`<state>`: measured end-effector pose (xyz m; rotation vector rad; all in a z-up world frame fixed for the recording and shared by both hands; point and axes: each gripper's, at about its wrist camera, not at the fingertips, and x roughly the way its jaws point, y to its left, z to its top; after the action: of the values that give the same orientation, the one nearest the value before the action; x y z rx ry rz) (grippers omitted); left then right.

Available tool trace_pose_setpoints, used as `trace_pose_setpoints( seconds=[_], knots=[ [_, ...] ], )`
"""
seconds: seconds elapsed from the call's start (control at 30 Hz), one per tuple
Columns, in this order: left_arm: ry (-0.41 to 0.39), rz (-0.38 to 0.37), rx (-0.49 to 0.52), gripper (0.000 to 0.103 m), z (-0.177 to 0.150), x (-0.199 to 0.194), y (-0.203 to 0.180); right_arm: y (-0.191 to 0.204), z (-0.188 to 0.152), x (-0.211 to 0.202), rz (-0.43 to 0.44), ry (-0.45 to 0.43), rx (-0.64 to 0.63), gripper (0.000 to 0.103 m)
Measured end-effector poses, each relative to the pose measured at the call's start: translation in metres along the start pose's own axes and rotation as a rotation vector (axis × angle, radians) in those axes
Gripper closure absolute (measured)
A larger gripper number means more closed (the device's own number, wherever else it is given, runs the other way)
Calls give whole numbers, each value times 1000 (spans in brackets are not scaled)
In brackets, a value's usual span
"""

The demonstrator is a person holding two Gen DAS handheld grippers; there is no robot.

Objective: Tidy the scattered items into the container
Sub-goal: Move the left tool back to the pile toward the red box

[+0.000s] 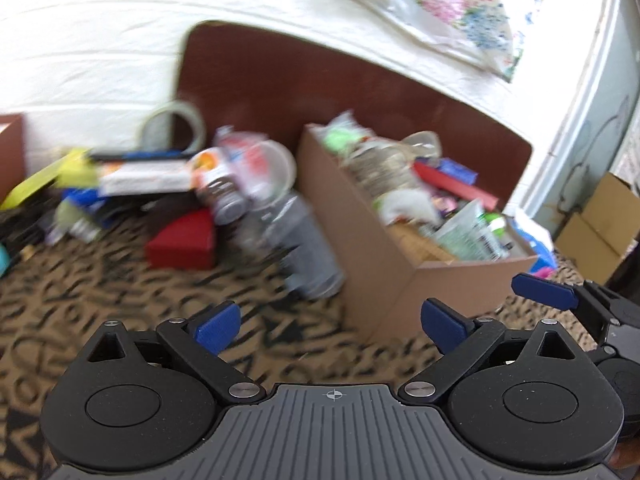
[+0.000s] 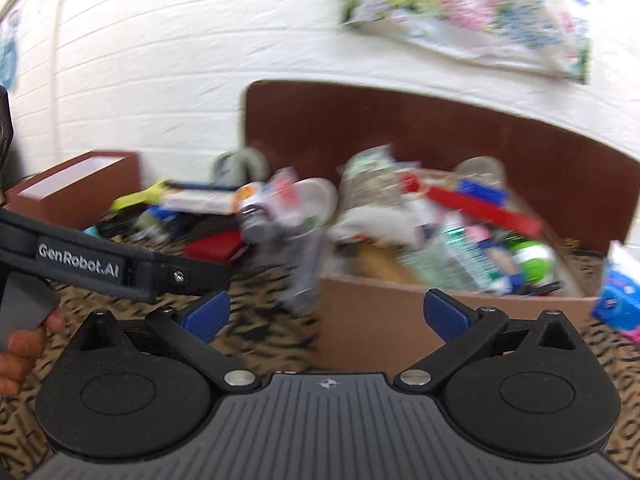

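A cardboard box full of packets, a red bar and bottles stands on a patterned cloth; it also shows in the right wrist view. Left of it lies a blurred pile: a grey can, a red box, a tape roll, a white carton and a yellow-green item. My left gripper is open and empty, short of the box's near corner. My right gripper is open and empty in front of the box.
A brown board leans on the white brick wall behind. A brown open box stands at far left. A blue packet lies right of the container. A cardboard carton sits at far right. The left tool's handle crosses the right view.
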<state>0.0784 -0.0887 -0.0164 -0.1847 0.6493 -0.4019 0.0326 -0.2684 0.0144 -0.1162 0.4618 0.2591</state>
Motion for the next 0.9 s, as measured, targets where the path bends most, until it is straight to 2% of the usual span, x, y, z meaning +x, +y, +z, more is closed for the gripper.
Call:
trace_pose_setpoints(
  seconds=[0.27,0.47,0.67,0.77,0.9],
  knots=[
    [-3,65,-81,1,-27,-19,58,46,-12,27,98,83,-26,1],
    [-28,79,-132,3,-18,-13,88,69,-8,49,115,118,-71,1],
    [-22,73,-122,12,0,15,105,82,1,81,150,103,-68,1],
    [-9,69,-98,19,8,32,114,89,3,102,173,107,-81,5],
    [32,63,-89,34,14,57,131,95,3,136,183,159,-83,23]
  ],
)
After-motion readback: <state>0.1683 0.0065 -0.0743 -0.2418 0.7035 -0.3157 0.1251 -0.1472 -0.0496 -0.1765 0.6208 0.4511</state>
